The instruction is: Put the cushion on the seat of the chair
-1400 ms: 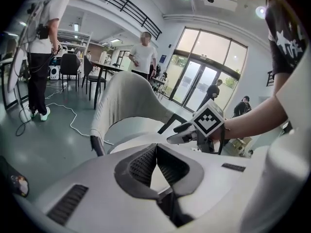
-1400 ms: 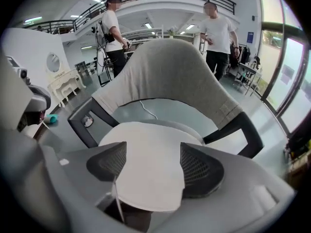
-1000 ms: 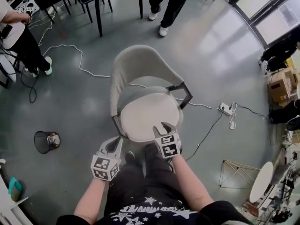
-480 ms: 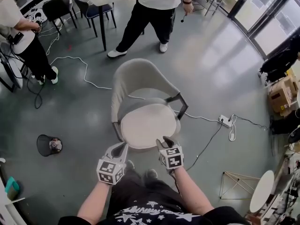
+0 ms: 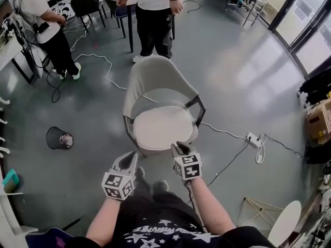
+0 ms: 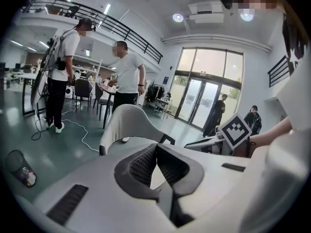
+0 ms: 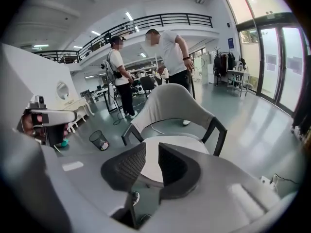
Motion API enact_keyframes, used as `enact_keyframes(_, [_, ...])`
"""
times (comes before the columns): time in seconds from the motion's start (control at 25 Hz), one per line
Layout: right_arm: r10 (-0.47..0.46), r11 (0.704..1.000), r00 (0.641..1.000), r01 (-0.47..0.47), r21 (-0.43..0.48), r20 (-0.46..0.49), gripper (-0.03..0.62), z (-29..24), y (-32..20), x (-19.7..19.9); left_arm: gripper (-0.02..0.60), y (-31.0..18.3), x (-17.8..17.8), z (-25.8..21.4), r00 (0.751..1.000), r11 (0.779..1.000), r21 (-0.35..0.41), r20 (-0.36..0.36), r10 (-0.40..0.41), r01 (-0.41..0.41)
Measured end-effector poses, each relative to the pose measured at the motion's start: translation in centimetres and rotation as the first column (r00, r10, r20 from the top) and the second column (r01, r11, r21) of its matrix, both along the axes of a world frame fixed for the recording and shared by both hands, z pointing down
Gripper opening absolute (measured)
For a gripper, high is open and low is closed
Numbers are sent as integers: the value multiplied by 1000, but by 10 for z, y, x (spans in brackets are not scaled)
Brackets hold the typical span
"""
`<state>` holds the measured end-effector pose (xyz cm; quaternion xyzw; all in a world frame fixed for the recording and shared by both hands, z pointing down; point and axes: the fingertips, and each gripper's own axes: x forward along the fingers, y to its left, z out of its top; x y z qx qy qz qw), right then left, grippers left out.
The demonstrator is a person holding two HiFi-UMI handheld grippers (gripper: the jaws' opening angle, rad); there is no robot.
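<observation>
A cream round cushion (image 5: 163,128) lies flat on the seat of the grey shell chair (image 5: 152,79) with dark legs. Both grippers hang in front of the chair, clear of the cushion. My left gripper (image 5: 129,159) is near the seat's front left corner. In the left gripper view its tips (image 6: 156,148) meet with nothing between them. My right gripper (image 5: 181,149) hovers just before the cushion's front edge. Its jaws (image 7: 152,152) are closing, with a narrow gap still showing and nothing in it. The cushion (image 7: 184,142) and the chair back (image 7: 170,103) show beyond them.
Two people (image 5: 152,14) (image 5: 44,25) stand beyond the chair by dark tables and chairs. A black bin (image 5: 58,138) sits on the floor at left. White cable (image 5: 98,61) and a power strip (image 5: 253,137) lie on the grey floor. A cardboard box (image 5: 318,120) is at right.
Both grippers drew back from the cushion's front edge towards my body and rose. The right jaws narrowed. The cushion stayed on the seat. The people behind the chair shifted.
</observation>
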<state>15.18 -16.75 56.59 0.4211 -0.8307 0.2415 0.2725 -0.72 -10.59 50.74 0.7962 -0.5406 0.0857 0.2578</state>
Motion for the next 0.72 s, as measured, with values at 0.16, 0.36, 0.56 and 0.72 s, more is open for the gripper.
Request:
enact_keyframes(0.16, [-32, 999, 999, 32, -7, 33, 51, -4, 17, 2, 9, 19, 6, -6, 999, 999, 0, 4, -37, 37])
enact_keyframes(0.36, [-34, 999, 998, 35, -10, 43, 17, -7, 33, 1, 9, 30, 5, -13, 999, 999, 9, 25, -32, 32])
enact_keyframes(0.56, [-20, 1000, 999, 21, -19, 39, 3, -10, 46, -8, 9, 35, -8, -24, 1000, 999, 41, 5, -25, 25])
enact_keyframes(0.72, [16, 1000, 999, -16, -9, 34, 3, -17, 64, -22, 9, 54, -21, -22, 1000, 999, 45, -6, 18, -18])
